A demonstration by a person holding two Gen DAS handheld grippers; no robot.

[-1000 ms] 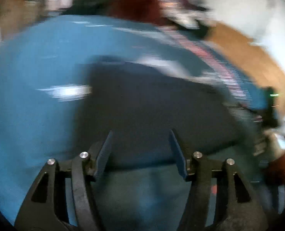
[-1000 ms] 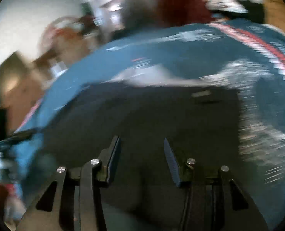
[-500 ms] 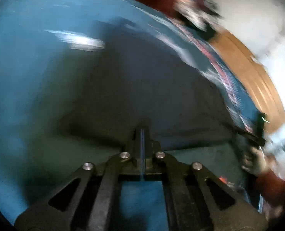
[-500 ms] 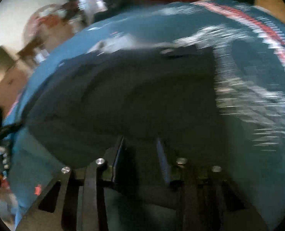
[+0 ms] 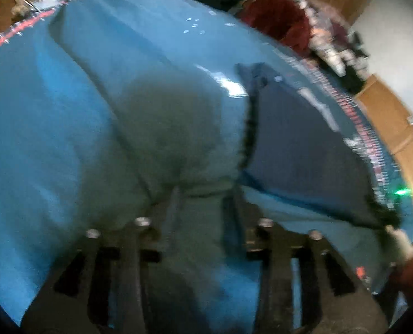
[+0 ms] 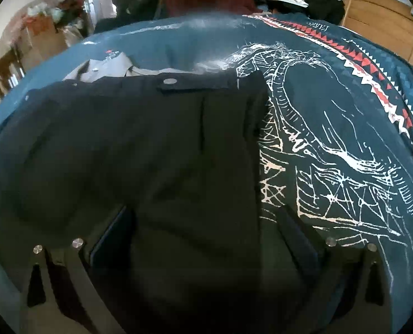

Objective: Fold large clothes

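My right camera shows the dark garment (image 6: 150, 150) flat on the blue blanket (image 6: 345, 128), with snaps on top. My left camera is blurry. I see both the left gripper (image 5: 203, 203) and right gripper (image 6: 206, 222) spread wide, holding nothing.

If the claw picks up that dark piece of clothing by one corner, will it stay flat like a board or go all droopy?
Probably droopy. The dark garment lies soft and creased on the blue blanket, so it looks floppy. It likely would hang and unfold from one corner. Its snap tab hints at thicker cloth, perhaps slightly heavy.
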